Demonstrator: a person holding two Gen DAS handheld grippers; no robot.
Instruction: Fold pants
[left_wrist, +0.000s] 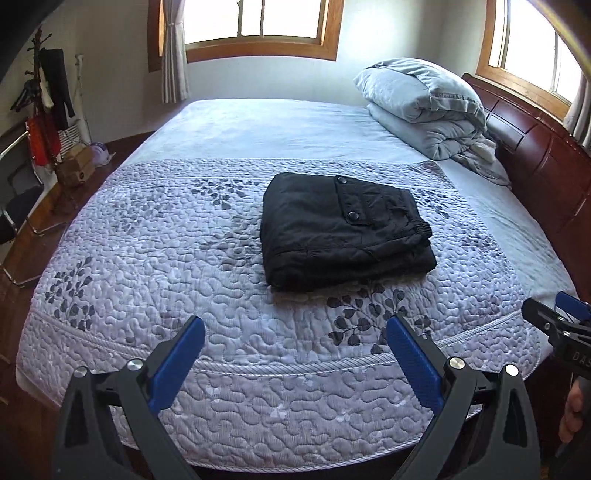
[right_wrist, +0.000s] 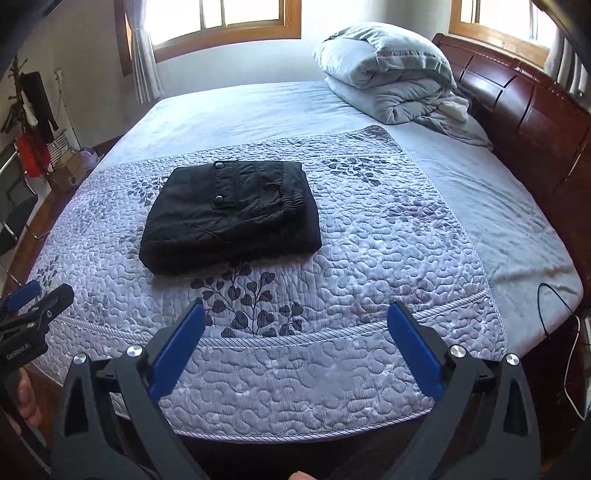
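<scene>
I see the black pants (left_wrist: 345, 230) lying folded into a thick, squarish bundle on the quilted bedspread (left_wrist: 184, 258), roughly in the middle of the bed (right_wrist: 498, 221). The waistband with its elastic edge faces the headboard (right_wrist: 517, 99) side, and a flap with two snap buttons lies on top. Nothing touches the bundle.

My left gripper (left_wrist: 295, 354) hangs near the front edge of the bed, well short of the pants, with its jaws spread wide and nothing between the blue pads (left_wrist: 177, 365). My right gripper (right_wrist: 295, 350) sits in much the same pose beside it, jaws also wide and empty, its blue pads (right_wrist: 413, 350) framing a printed leaf spray on the bedspread. In the left wrist view the right gripper pokes in at the right edge; in the right wrist view the left one pokes in at the left edge, with the hand (right_wrist: 22, 402) holding it partly visible.

At the head of the bed, a pale blue comforter (left_wrist: 424, 107) is rolled up with a pillow on it, against the dark wooden headboard. Two wood-framed windows (left_wrist: 258, 26) let in bright light. A coat rack (left_wrist: 48, 92) with clothes stands at the far left, and a black cable (right_wrist: 543, 306) trails over the bed's right corner.
</scene>
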